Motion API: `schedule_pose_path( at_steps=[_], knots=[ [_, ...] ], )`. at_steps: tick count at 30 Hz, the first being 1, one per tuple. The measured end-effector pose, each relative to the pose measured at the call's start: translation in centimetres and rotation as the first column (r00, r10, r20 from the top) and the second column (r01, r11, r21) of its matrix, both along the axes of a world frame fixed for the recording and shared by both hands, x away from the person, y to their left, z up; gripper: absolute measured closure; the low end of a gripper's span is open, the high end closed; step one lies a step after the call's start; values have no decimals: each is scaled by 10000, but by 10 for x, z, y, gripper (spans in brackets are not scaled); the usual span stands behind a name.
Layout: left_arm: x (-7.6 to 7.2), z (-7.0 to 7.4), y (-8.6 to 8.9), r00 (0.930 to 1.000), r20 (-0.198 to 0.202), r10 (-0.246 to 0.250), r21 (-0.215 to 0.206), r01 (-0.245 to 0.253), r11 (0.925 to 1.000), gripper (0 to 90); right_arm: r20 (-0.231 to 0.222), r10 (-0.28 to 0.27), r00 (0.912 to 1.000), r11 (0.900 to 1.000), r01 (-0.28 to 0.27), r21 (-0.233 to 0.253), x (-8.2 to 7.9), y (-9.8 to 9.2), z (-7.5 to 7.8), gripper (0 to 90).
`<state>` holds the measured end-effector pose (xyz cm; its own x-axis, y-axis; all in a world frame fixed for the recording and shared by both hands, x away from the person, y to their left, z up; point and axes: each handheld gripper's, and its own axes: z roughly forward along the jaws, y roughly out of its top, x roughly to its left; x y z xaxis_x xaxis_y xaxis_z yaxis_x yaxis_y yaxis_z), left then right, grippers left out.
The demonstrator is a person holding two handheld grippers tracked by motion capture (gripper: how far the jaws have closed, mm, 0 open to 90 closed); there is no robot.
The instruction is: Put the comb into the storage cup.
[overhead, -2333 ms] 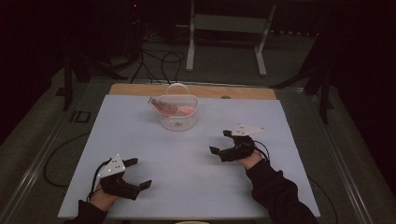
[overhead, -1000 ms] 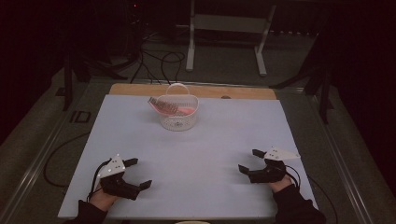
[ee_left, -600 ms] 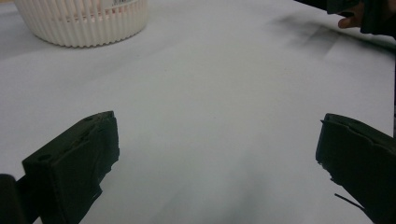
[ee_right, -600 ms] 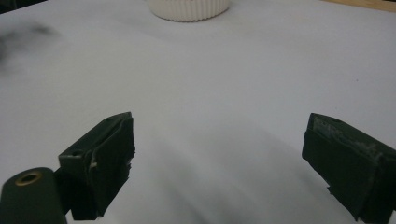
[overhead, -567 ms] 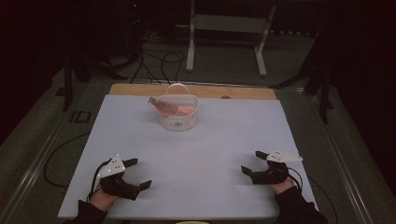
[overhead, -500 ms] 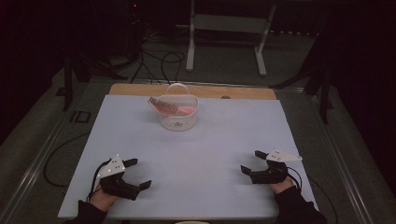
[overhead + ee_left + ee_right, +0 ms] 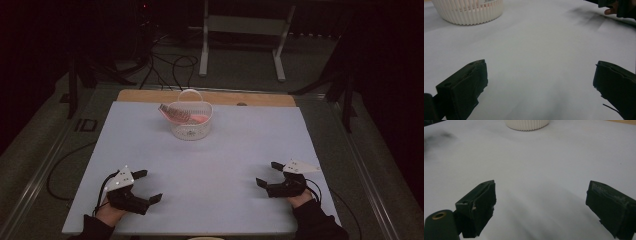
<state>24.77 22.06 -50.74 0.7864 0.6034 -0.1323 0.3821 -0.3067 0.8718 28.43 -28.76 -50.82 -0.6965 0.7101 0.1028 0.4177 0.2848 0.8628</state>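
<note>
A white ribbed basket (image 7: 190, 125) with a thin handle stands at the back middle of the white table sheet (image 7: 225, 150); pink and striped items lie inside it. The basket's wall (image 7: 466, 12) appears far off in the left gripper view and its base (image 7: 526, 124) in the right gripper view. My left gripper (image 7: 148, 186) rests near the front left edge, open and empty. My right gripper (image 7: 268, 174) rests near the front right edge, open as well, nothing between its jaws. Both sit far from the basket.
A wooden strip (image 7: 260, 98) borders the sheet's far edge. Cables (image 7: 175, 65) and a white metal stand (image 7: 240, 30) lie on the dark floor beyond. A black cable (image 7: 65, 165) trails off the table's left side.
My right gripper drew back from mid-table to the front right edge, then settled there. The left gripper and the basket stayed still.
</note>
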Motion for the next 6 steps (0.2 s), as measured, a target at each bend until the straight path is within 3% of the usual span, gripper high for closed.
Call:
schedule_pose_path(
  at_steps=[6],
  knots=[
    [0,0,0,10000,11,-9,11,9,10000,4,-34,32,10000,10000,-32,13,-1,0,0,90]
  ],
)
